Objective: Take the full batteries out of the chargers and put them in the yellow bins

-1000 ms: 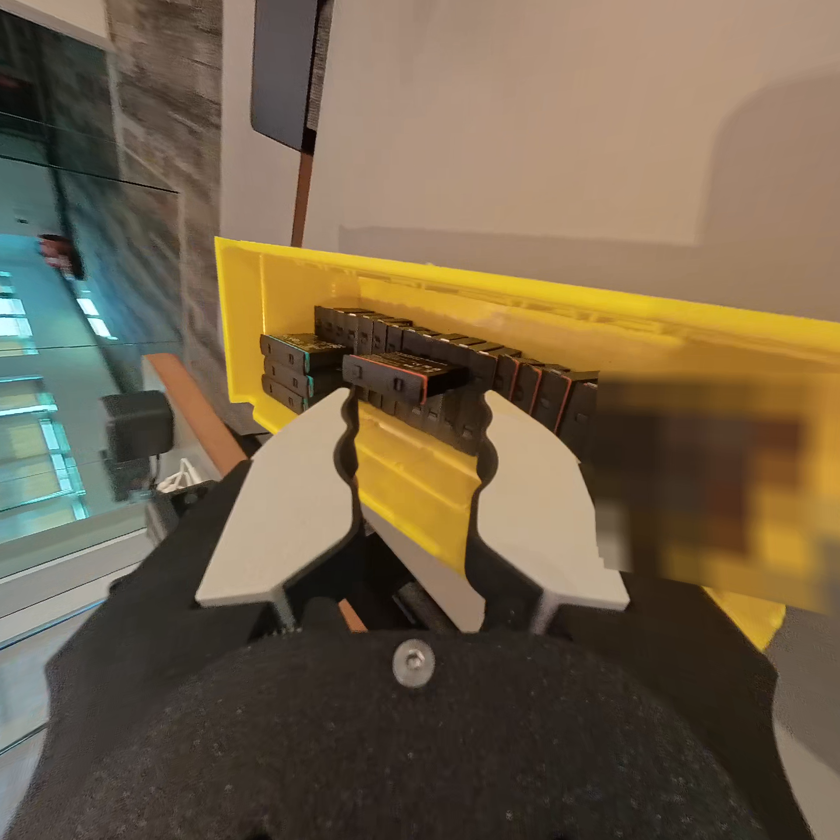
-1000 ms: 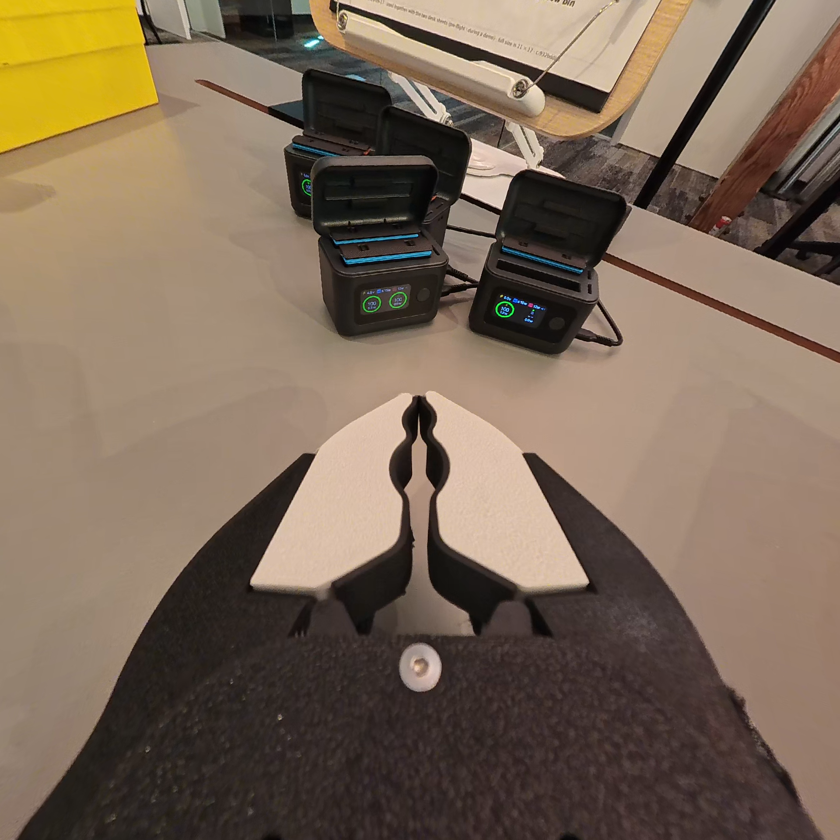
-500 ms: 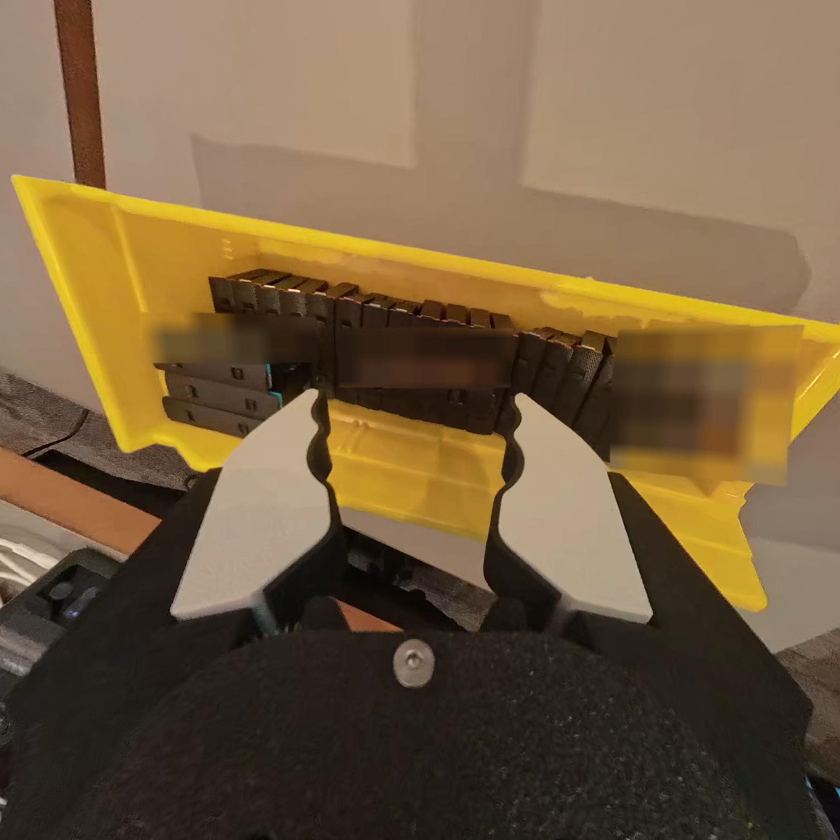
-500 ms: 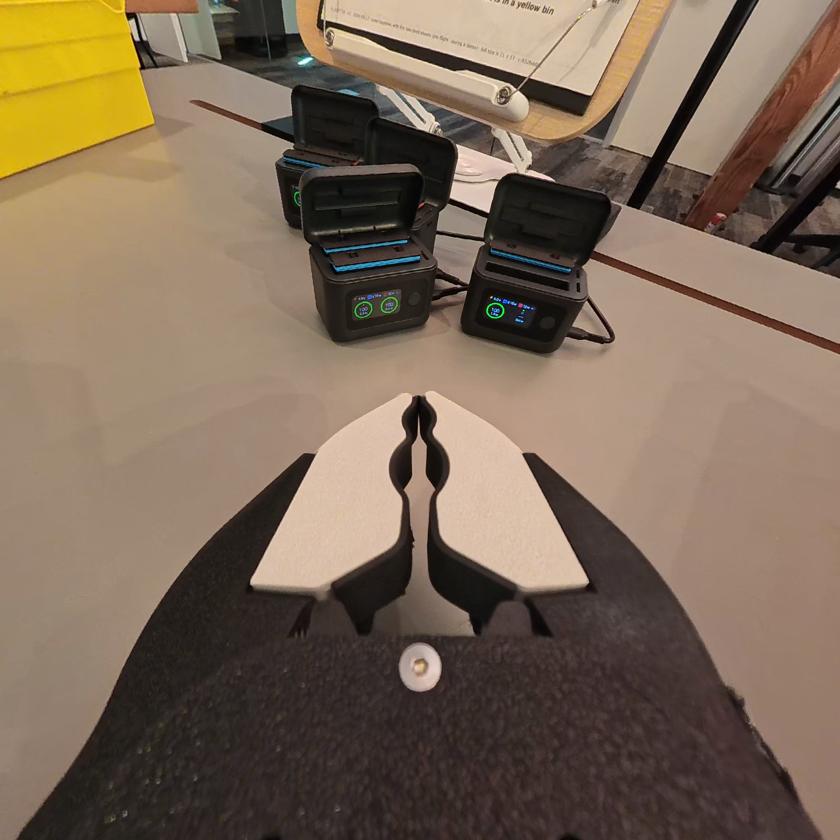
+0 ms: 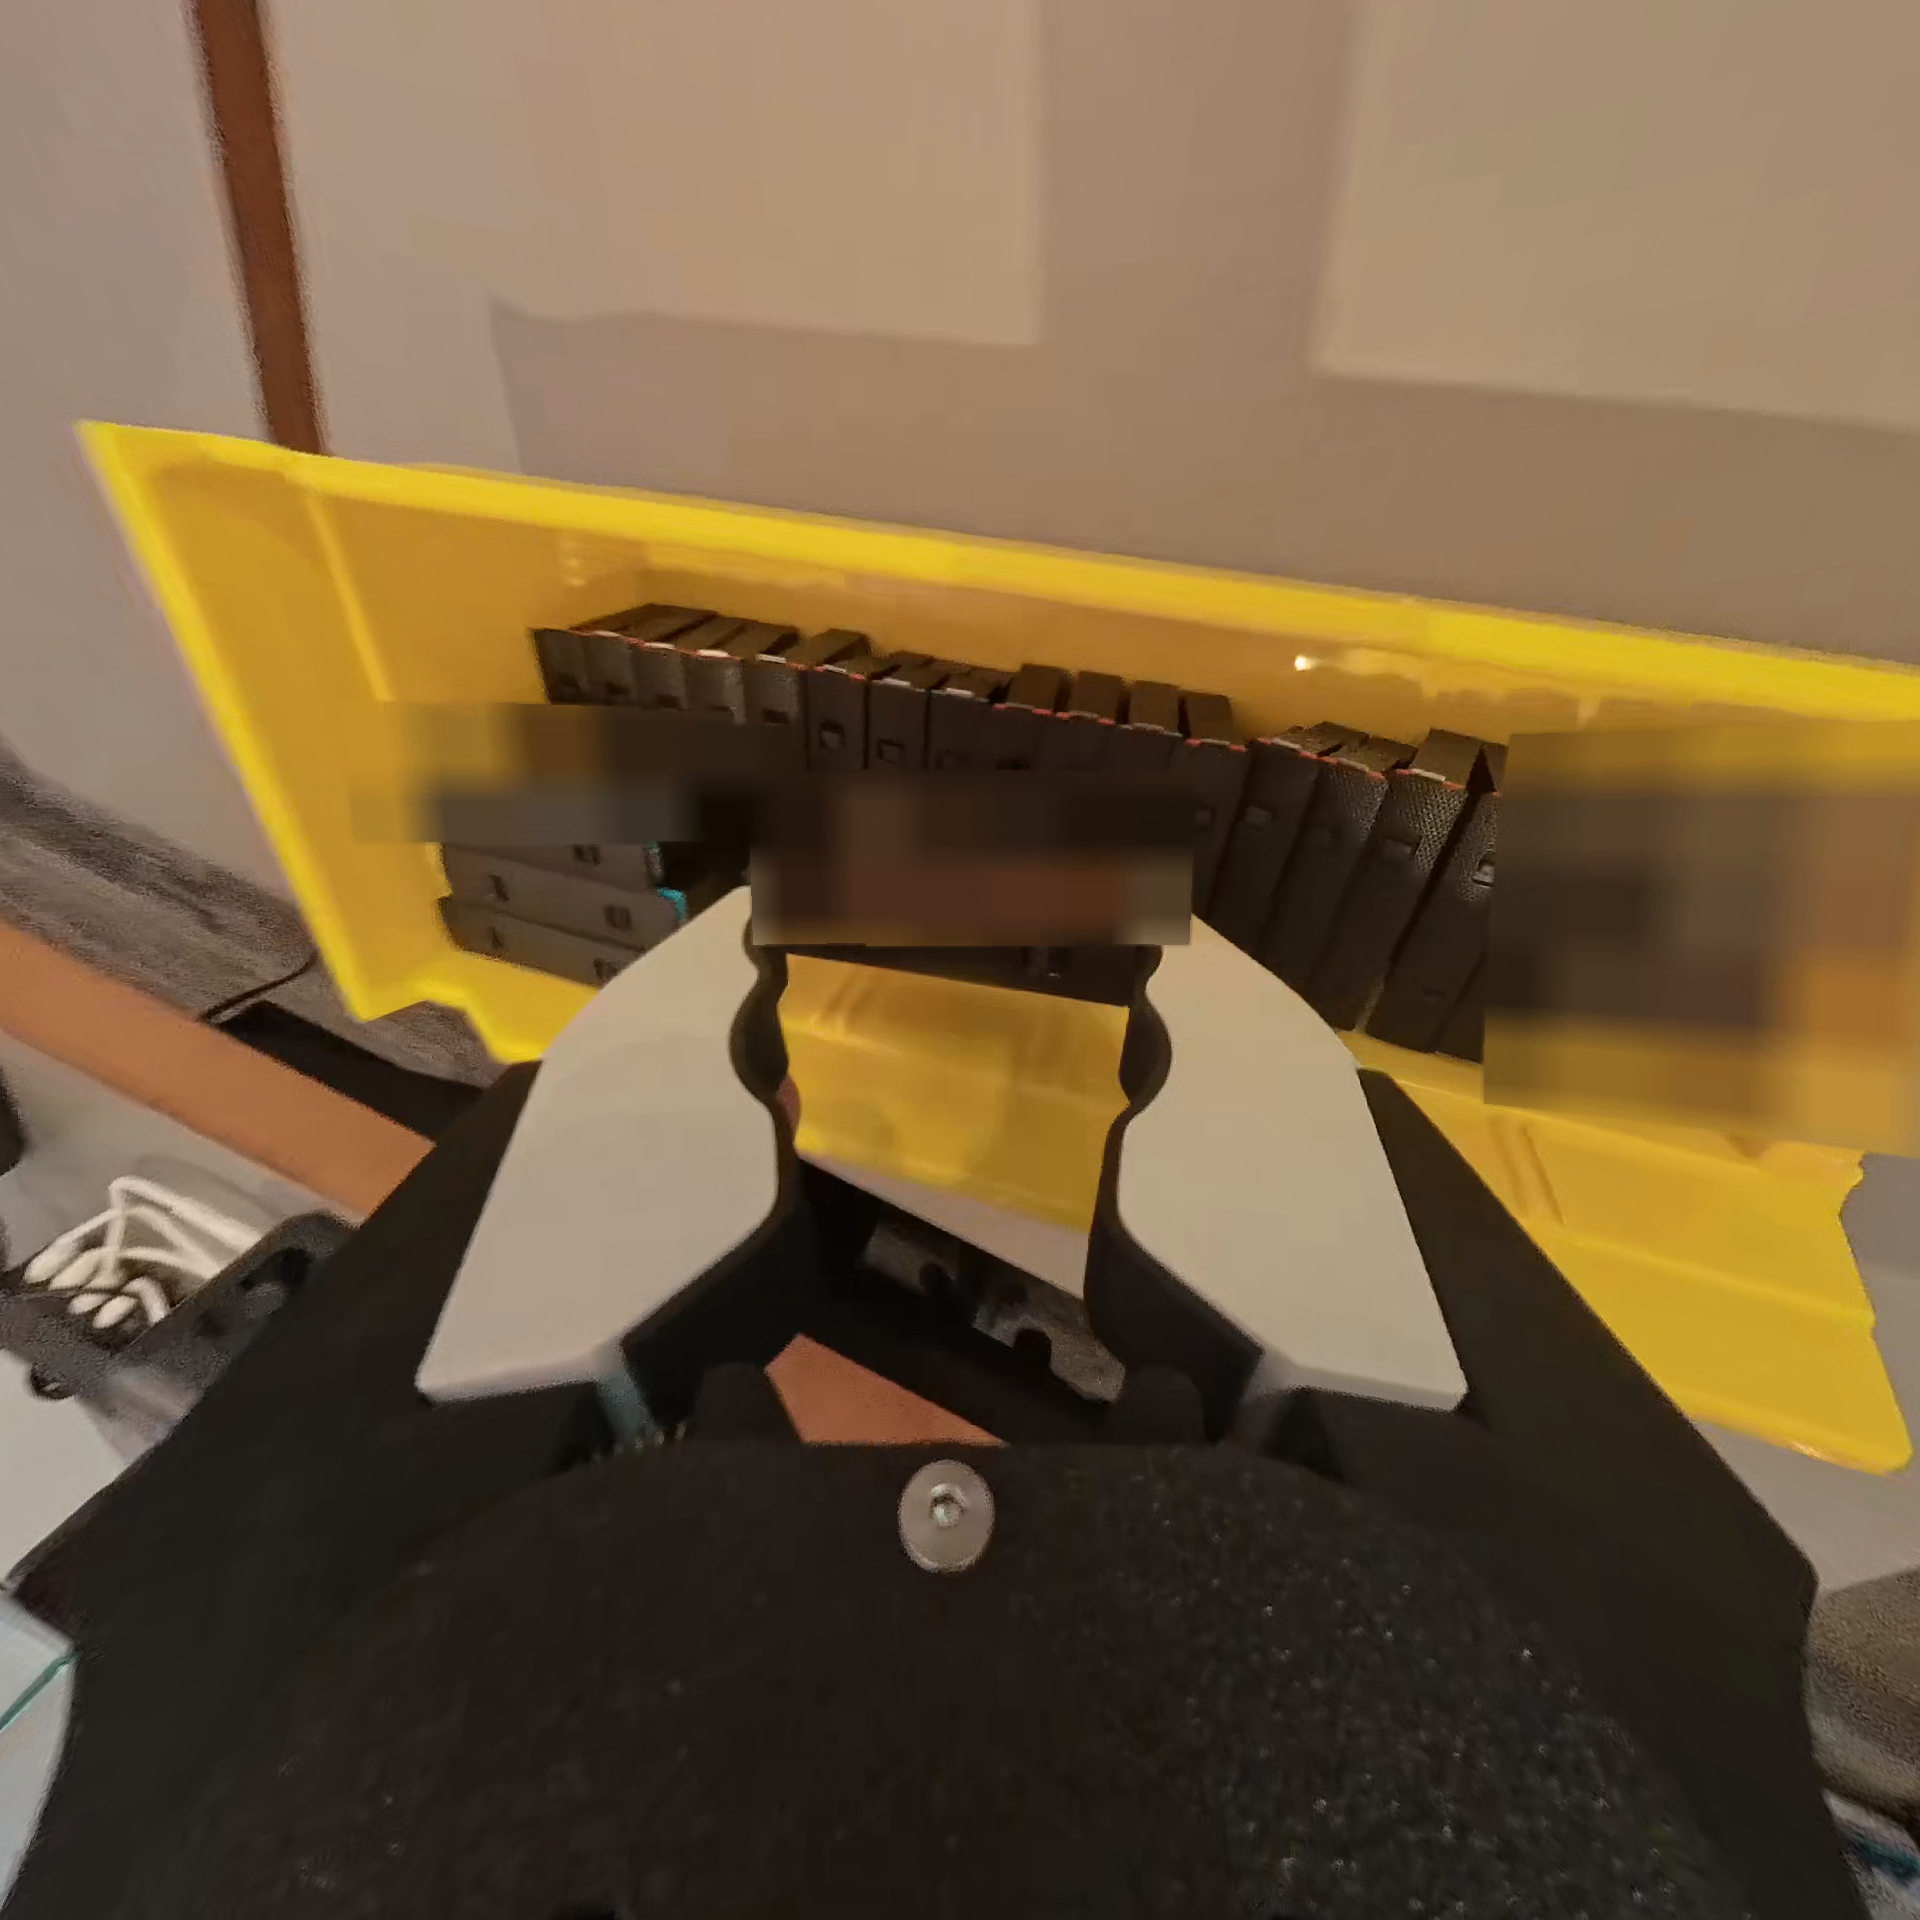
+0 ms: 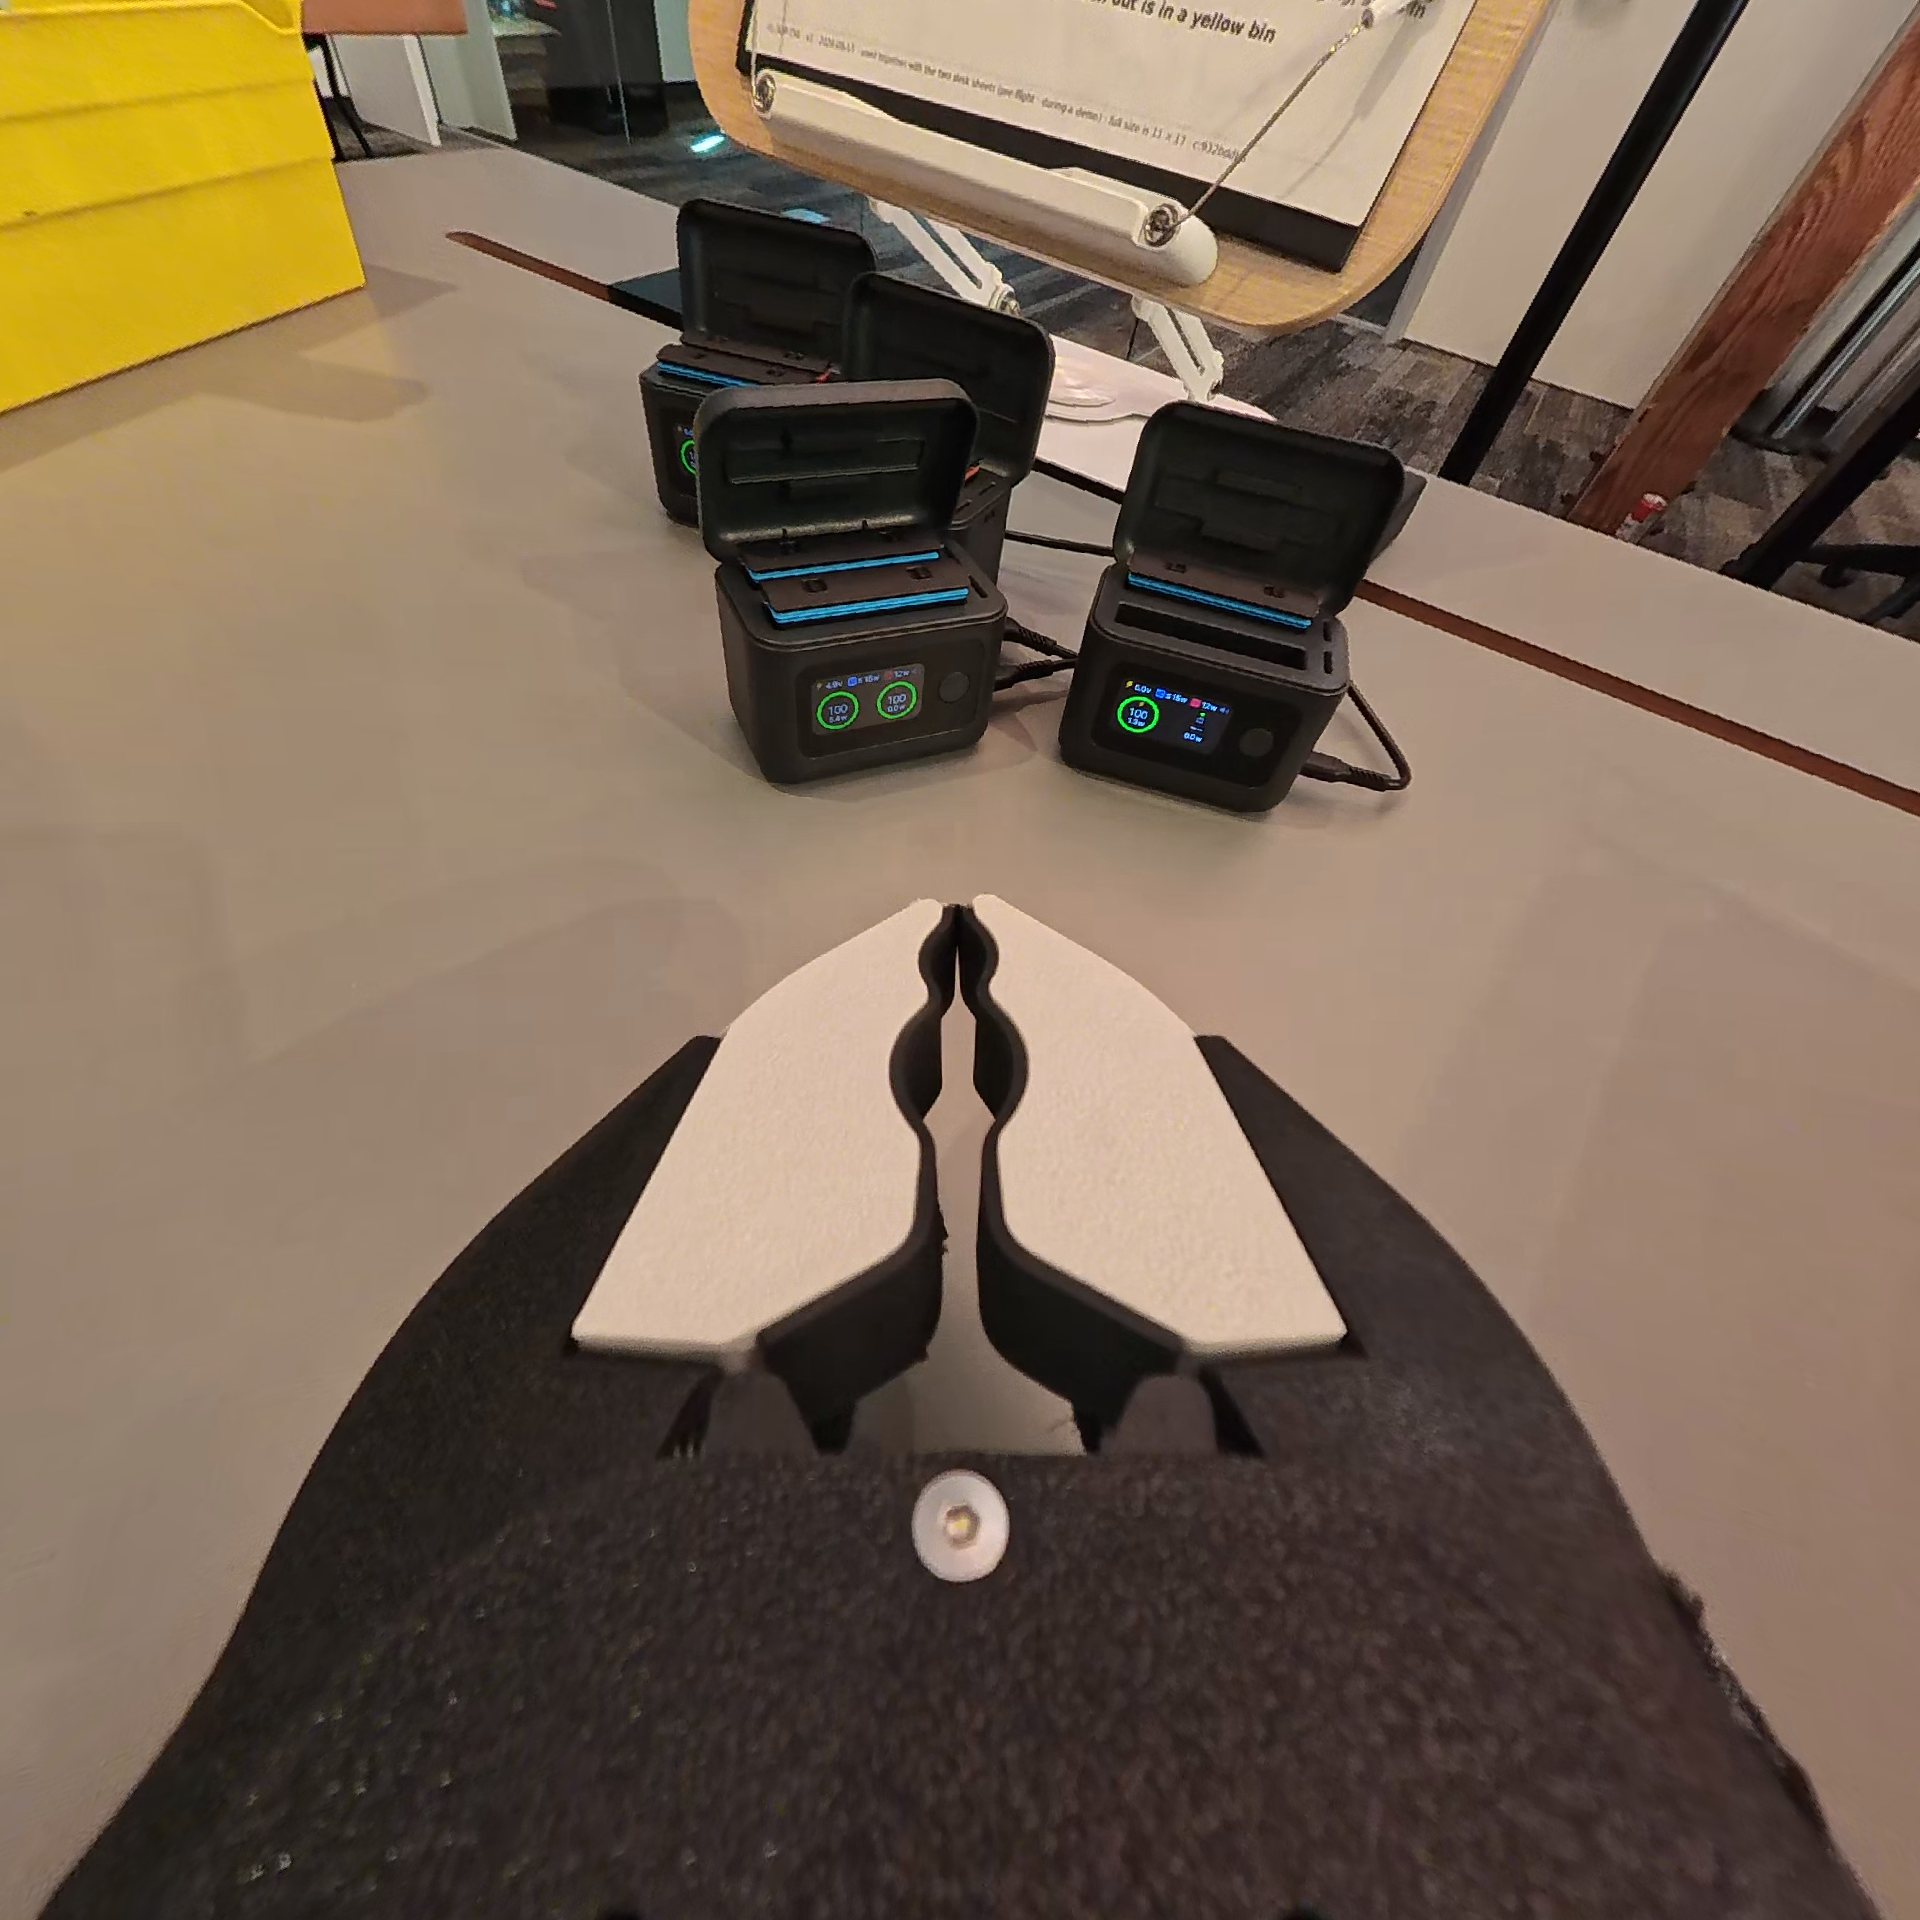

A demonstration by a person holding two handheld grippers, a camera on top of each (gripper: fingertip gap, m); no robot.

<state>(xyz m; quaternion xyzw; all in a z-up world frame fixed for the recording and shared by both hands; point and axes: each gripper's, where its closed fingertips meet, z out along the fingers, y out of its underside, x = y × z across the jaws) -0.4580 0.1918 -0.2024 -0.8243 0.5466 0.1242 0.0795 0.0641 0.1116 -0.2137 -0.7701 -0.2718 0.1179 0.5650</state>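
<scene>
Left claw (image 5: 951, 961) sits at the centre of its view, fingers spread to a battery's length and clamped on the ends of a black battery (image 5: 997, 961), part of it under a blurred patch, held crosswise over the open yellow bin (image 5: 935, 1101). Behind it a row of upright batteries (image 5: 1340, 862) lines the bin's far wall, and a small flat stack (image 5: 551, 914) lies at the bin's left end. Over to the right claw (image 6: 961, 914), low in the middle of its view: fingers pressed together, nothing between them, above the grey tabletop (image 6: 312, 831). Ahead, in the upper middle, four black chargers stand with lids up. The front left charger (image 6: 862, 665) shows two blue-edged batteries (image 6: 862, 587) seated; the front right charger (image 6: 1205, 686) shows one. Another yellow bin (image 6: 156, 208) fills the upper left corner, and a wooden sign board (image 6: 1091, 156) leans at the top.
</scene>
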